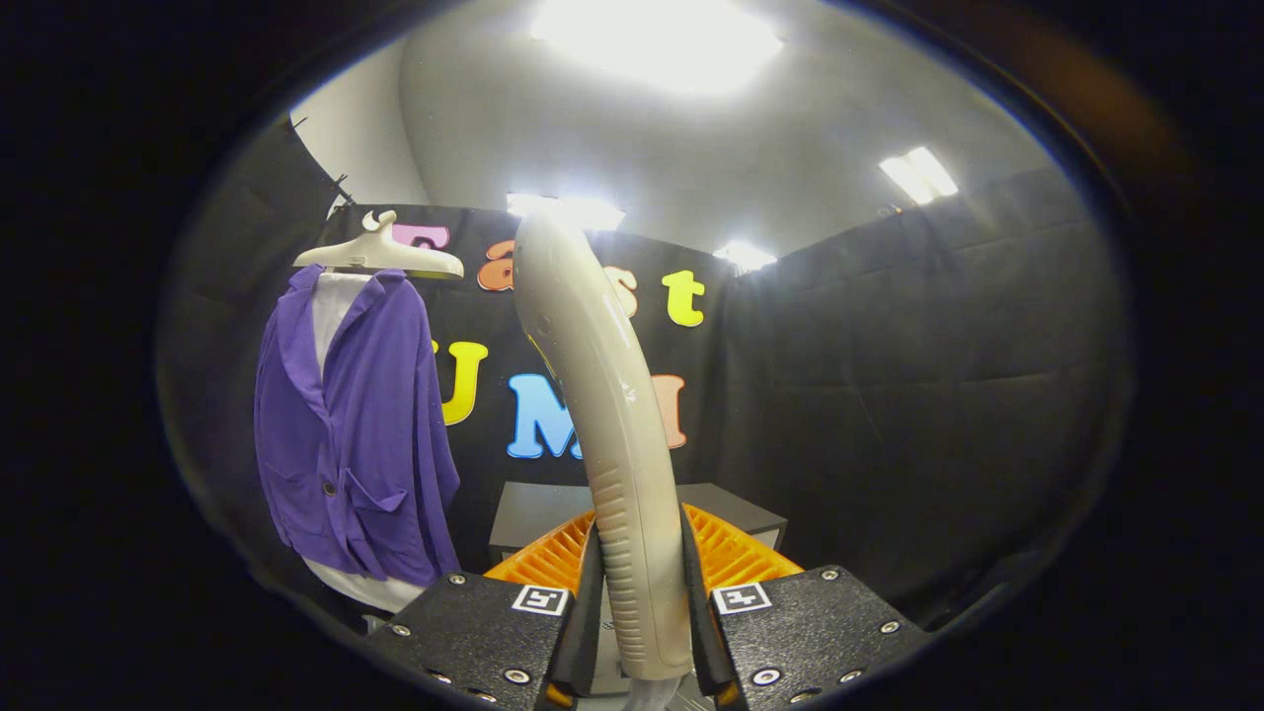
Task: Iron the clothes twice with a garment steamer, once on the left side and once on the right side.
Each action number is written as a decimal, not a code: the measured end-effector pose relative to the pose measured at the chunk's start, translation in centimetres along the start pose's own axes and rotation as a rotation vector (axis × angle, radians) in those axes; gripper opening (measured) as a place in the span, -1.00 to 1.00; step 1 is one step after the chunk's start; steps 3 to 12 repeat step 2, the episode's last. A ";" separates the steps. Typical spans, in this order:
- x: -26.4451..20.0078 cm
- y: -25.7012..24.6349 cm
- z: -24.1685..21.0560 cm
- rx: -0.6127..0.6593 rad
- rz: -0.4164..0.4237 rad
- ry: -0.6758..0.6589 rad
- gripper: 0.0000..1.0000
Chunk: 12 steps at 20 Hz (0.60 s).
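- Your hand-held gripper point(640, 602) is clamped on the garment steamer point(607, 444); both fingers press its ribbed handle.
- The steamer stands upright between the fingers, its head curving up at the top.
- A purple jacket point(351, 434) over a white garment hangs on a pale hanger point(380, 252), beyond the fingers to the left, well apart from the steamer.
- A grey counter point(533, 509) sits behind the handle.

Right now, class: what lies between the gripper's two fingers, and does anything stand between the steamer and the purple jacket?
The cream steamer handle sits clamped between the gripper fingers. Between it and the hanging purple jacket the gripper view shows nothing, just the booth wall behind.
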State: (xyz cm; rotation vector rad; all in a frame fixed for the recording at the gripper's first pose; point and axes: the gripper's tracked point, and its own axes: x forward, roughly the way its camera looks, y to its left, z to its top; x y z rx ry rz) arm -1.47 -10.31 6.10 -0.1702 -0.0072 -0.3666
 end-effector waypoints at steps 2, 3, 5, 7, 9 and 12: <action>-0.5 0.5 0.6 -0.008 0.012 -0.003 -0.23; -0.5 0.5 0.6 -0.008 0.012 -0.003 -0.23; -0.5 0.5 0.6 -0.008 0.012 -0.003 -0.23; -0.5 0.5 0.6 -0.008 0.012 -0.003 -0.23; -0.5 0.5 0.6 -0.008 0.012 -0.003 -0.23; -0.5 0.5 0.6 -0.008 0.012 -0.003 -0.23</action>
